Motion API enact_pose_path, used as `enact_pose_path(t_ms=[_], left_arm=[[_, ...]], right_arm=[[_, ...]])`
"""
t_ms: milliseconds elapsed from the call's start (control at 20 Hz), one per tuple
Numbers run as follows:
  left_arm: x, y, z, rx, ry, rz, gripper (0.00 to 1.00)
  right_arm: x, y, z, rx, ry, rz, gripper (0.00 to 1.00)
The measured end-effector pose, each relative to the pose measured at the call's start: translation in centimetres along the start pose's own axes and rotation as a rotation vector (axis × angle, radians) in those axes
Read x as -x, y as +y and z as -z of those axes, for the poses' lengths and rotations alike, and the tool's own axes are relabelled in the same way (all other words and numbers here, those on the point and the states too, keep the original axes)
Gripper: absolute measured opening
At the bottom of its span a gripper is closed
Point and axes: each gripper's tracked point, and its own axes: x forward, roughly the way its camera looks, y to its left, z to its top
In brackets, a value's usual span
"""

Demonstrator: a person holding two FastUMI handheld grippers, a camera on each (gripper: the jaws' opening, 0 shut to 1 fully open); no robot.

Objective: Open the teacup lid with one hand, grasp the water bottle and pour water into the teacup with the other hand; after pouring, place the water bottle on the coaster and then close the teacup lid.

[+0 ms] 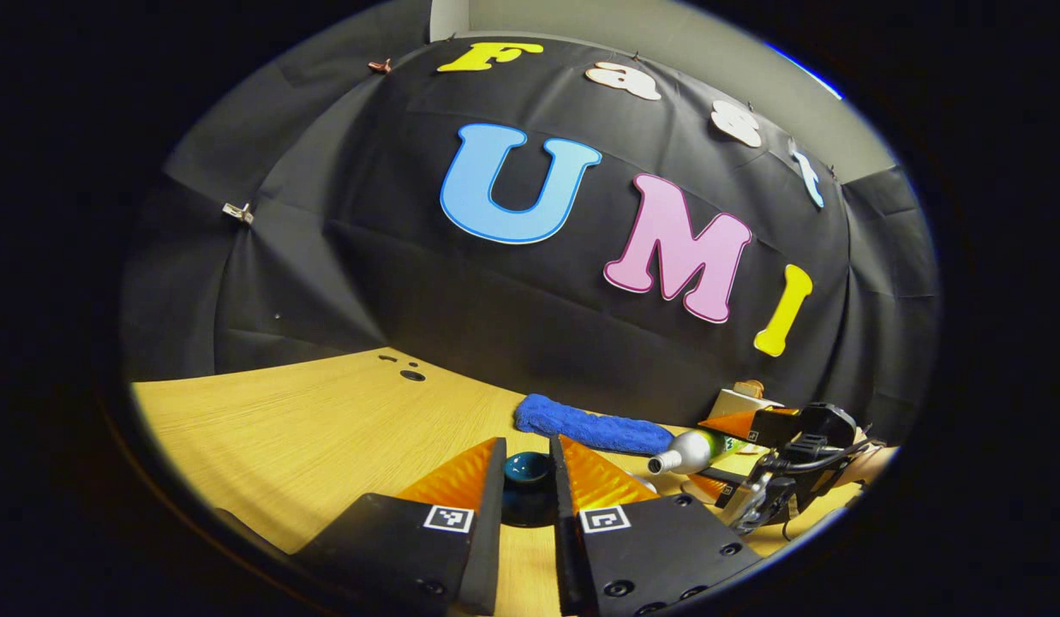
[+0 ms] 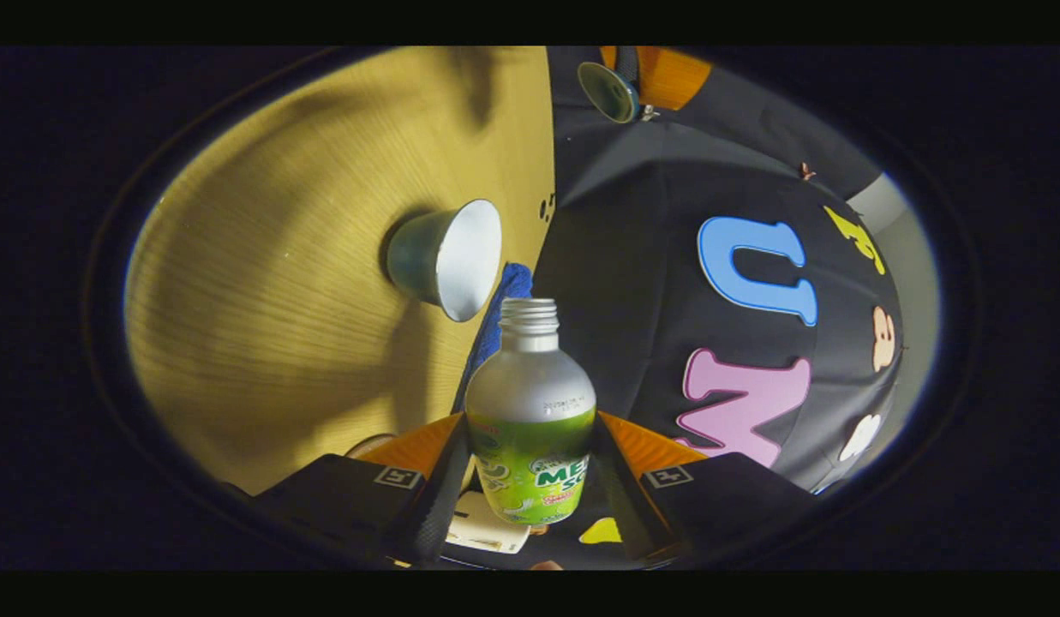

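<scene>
Left gripper view
Left gripper [image 1: 528,480]: fingers nearly closed, clamped on the dark teal glazed teacup lid [image 1: 527,470], pressing it from both sides, held up off the table.
Table: light wooden table [image 1: 307,420] with small dark holes near the far edge.
Cloth: blue fluffy rolled cloth [image 1: 585,426] lying near the far edge by the black wall.
Bottle: silver metal water bottle with green label [image 1: 691,452], lying nearly level, open neck pointing toward the lid, held by the right gripper [image 1: 735,454] seen farther off on the right.
Box: small pale box [image 1: 739,401] behind the right gripper, by the wall.

Right gripper view
Right gripper [image 2: 530,467]: fingers part open, one on each side of the bottle's [image 2: 530,420] green label and pressing on it; cap off, threaded mouth bare.
Teacup: dark teal teacup with white inside [image 2: 448,257], standing uncovered on the table [image 2: 264,300], just beyond the bottle's mouth and apart from it.
Cloth [image 2: 500,308]: blue edge seen between cup and bottle neck.
Lid [image 2: 609,92]: at the upper edge, held in the left gripper [image 2: 632,81], well apart from the cup.
Coaster: cannot tell where it lies.
</scene>
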Motion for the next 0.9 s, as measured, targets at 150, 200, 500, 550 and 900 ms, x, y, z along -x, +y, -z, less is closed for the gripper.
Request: enact_pose_path(t_ms=[150, 200, 500, 550, 900], left_arm=[[-0.2, 0.2, 0.1, 0.0, 0.002, -0.001, 0.31], [-0.1, 0.2, 0.1, 0.0, 0.003, -0.001, 0.31], [-0.2, 0.2, 0.3, 0.008, 0.011, -0.001, 0.31], [-0.1, 0.2, 0.3, 0.008, 0.01, 0.0, 0.31], [-0.3, 0.2, 0.5, 0.013, 0.018, 0.003, 0.31]], right_arm=[[0.0, 0.2, -0.1, 0.048, -0.007, 0.0, 0.81], [0.1, 0.2, -0.1, 0.06, -0.009, 0.001, 0.81], [0.1, -0.8, -0.2, 0.14, -0.025, 0.03, 0.82], [0.1, -0.9, -0.2, 0.15, -0.027, 0.033, 0.81], [-0.3, -1.9, -0.1, 0.233, -0.026, 0.073, 0.78]])
